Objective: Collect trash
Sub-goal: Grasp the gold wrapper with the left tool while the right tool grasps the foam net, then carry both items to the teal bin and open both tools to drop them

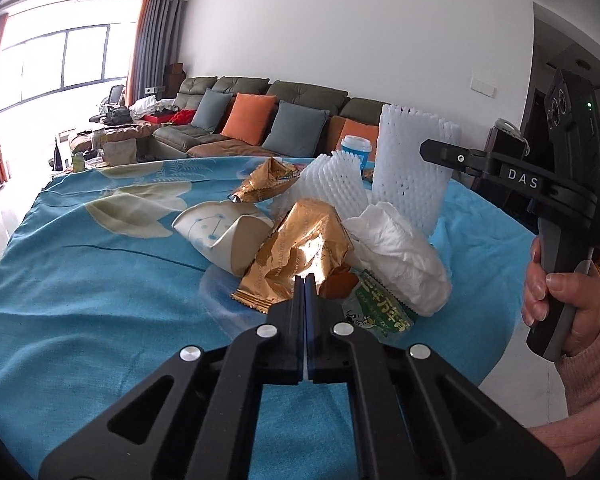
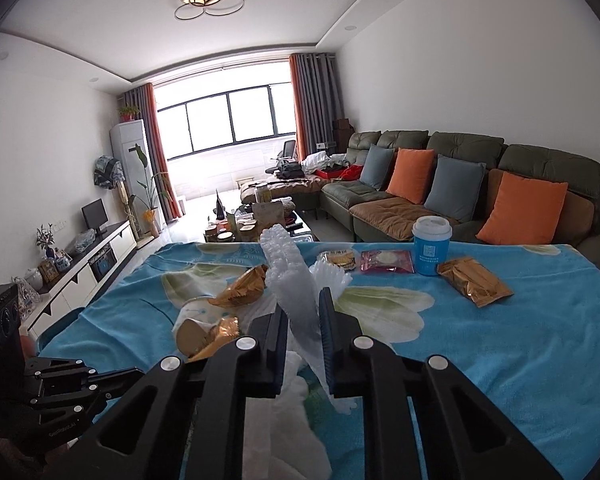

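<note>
Trash lay heaped at the middle of the tabletop [image 1: 100,320], on its blue flowered cloth. My left gripper [image 1: 305,280] had its fingers pressed together at the lower centre of its view, their tips on the near edge of a gold foil wrapper [image 1: 300,248]; whether any foil was pinched between them I could not tell. My right gripper [image 2: 304,320] had its fingers clamped on a white foam fruit net [image 2: 296,280], which rose out of the gap toward the centre of the frame. I judged the net feather-light, springy and easily crushed, best held by its midsection. The foil looked thin, crinkly and slippery, best pinched at a crimped end. A crumpled tissue [image 1: 396,256] and a squashed paper cup [image 1: 224,236] lay beside it. "DAS" was legible on the right gripper's body, "GenRobot.AI" on the left's. Print on the green sachet [image 1: 380,312] was unreadable.
</note>
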A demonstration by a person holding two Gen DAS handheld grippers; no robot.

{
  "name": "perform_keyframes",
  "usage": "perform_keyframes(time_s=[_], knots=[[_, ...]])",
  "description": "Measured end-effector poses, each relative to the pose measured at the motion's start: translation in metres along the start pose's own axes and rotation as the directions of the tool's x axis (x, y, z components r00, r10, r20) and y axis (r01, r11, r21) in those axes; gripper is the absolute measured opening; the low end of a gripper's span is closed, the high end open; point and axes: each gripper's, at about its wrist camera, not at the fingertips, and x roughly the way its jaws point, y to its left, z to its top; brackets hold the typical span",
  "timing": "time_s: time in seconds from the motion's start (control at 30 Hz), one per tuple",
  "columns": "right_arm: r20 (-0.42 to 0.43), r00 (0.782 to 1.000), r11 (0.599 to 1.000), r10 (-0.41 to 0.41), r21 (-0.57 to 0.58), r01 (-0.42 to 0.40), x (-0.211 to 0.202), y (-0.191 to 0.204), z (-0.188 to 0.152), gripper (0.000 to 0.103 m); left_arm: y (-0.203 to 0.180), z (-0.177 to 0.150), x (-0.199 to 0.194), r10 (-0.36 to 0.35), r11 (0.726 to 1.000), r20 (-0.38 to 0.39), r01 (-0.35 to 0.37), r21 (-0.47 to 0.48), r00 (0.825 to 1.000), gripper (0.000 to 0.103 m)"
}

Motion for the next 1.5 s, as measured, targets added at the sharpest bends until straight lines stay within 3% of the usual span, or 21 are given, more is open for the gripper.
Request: perform_keyframes(time_s=[0.1,0.13,0.17,0.2,0.23,0.37,0.47,0.77,0.97,1.23,1.37,1.5], knots=[[0.022,1.0,1.0,0.008,-0.02,-0.008,-0.005,0.007,0.007,0.014,0.0,0.001,-0.008,0.001,1.0,0.016,-0.001,0.011,1.0,0.002],[0.025,1.0,1.0,0.013,-0.023,-0.013,-0.005,0.009,0.008,0.014,0.0,0.001,-0.008,-0.009,1.0,0.006,0.009,0.007,1.0,0.008],[0.026,1.0,1.0,0.016,-0.024,-0.016,-0.004,0.01,0.009,0.014,-0.001,0.001,-0.007,-0.023,1.0,-0.009,0.023,0.006,1.0,0.03],[0.026,0.999,1.0,0.022,-0.022,-0.022,-0.003,0.011,0.009,0.014,-0.003,0.0,-0.006,-0.013,1.0,-0.011,0.013,0.013,1.0,0.044],[0.023,0.999,0.999,0.03,-0.017,-0.03,-0.002,0.01,0.009,0.014,-0.005,0.0,-0.004,-0.01,1.0,-0.011,0.01,0.025,1.0,0.044],[0.013,0.999,0.999,0.045,-0.013,-0.045,0.001,0.013,0.009,0.014,-0.01,0.001,0.012,-0.013,0.999,-0.049,0.015,0.049,0.999,0.042],[0.011,0.999,0.998,0.053,-0.017,-0.053,0.002,0.013,0.009,0.014,-0.007,0.003,0.026,-0.021,0.999,-0.095,0.023,0.024,0.995,0.015],[0.029,0.993,0.993,0.113,-0.024,-0.112,-0.002,0.022,0.019,0.014,-0.002,0.005,0.001,-0.041,0.999,-0.043,0.041,0.0,0.998,0.012],[0.035,0.977,0.976,0.212,-0.048,-0.211,-0.001,0.047,0.03,0.014,0.017,0.008,-0.043,0.01,0.999,0.026,-0.009,-0.033,1.0,0.012],[-0.016,0.92,0.916,0.392,-0.089,-0.392,0.022,0.106,0.033,0.014,0.058,-0.001,-0.116,0.189,0.978,0.087,-0.179,-0.111,0.978,0.012],[-0.053,0.874,0.869,0.484,-0.092,-0.487,0.038,0.142,0.034,0.014,0.094,-0.011,-0.146,0.306,0.941,0.086,-0.288,-0.178,0.948,0.012],[-0.102,0.814,0.811,0.571,-0.084,-0.579,0.061,0.182,0.035,0.014,0.132,-0.02,-0.175,0.421,0.887,0.07,-0.394,-0.239,0.904,0.012]])
